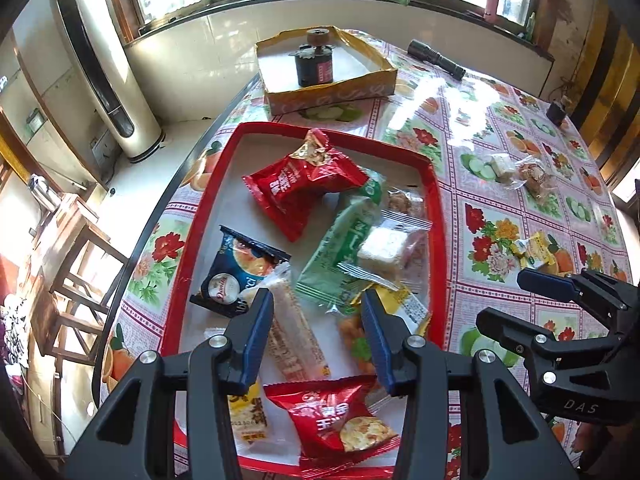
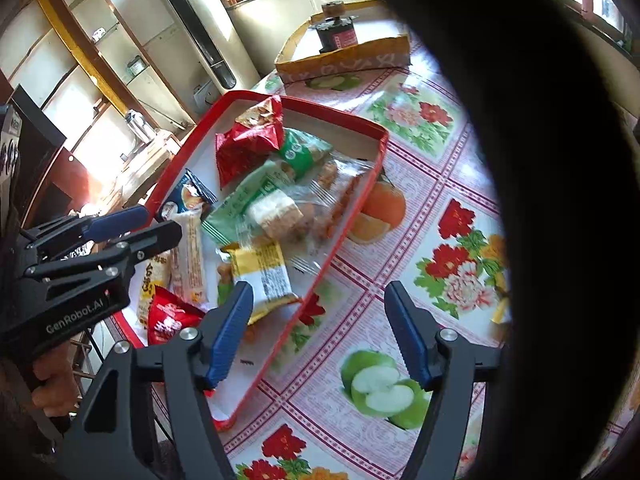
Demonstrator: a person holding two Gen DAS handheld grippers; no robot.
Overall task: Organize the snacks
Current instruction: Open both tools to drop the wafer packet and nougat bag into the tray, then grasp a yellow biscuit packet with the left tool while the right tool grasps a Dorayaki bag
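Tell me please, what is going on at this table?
A person is sorting snacks with a gripper in each hand. Most packets already lie in the red tray. The left gripper hangs open above them and holds nothing. The right gripper is open and empty over the tablecloth beside the tray. A few small snacks still lie loose on the cloth.

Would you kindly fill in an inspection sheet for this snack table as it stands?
Surface: table under glossy fruit-and-flower oilcloth.
Job's things: red shallow tray heaped with wrapped snacks; three small packets loose on the cloth.
Clutter: yellow cardboard box holding a dark cylindrical motor; black torch.
Grippers: left gripper open, empty, above the tray; right gripper open, empty, over the tray's edge.
Cables: nothing seen.
Surroundings: barred windows, white tower air conditioner, wooden stools.
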